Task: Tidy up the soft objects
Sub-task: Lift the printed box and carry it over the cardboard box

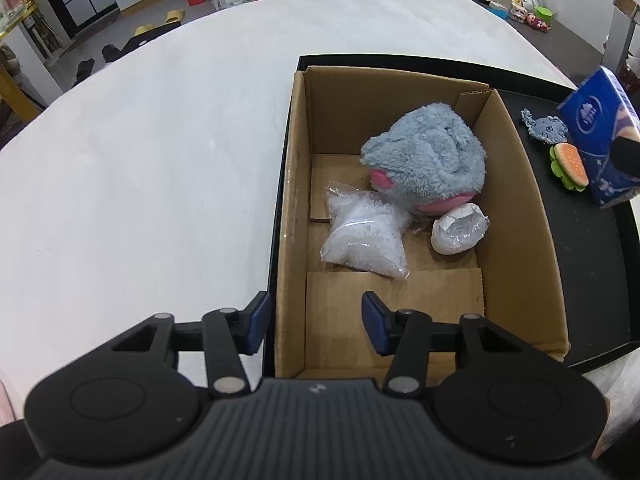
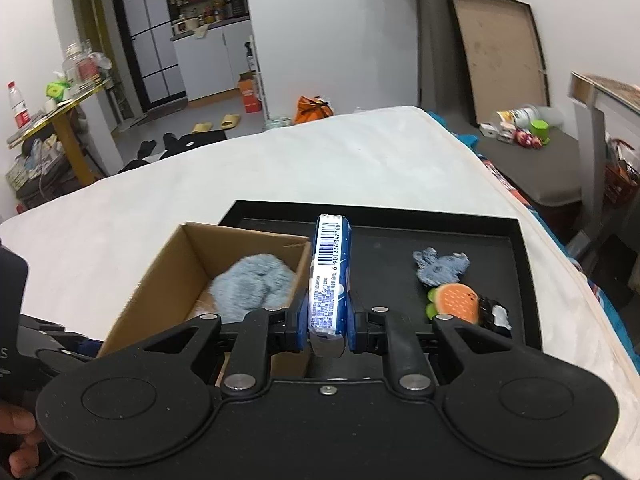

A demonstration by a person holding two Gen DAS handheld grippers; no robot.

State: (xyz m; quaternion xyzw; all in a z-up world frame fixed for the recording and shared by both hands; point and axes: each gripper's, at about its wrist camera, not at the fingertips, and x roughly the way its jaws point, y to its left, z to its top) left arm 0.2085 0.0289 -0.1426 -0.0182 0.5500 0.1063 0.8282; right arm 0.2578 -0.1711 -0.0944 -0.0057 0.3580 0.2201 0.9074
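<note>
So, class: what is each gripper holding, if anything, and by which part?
The right gripper clamps the blue tissue pack near its lower end, across its flat faces. The left gripper holds nothing.

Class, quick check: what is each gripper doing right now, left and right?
Left gripper: open, holding nothing, above the cardboard box.
Right gripper: shut on the blue tissue pack.
</note>
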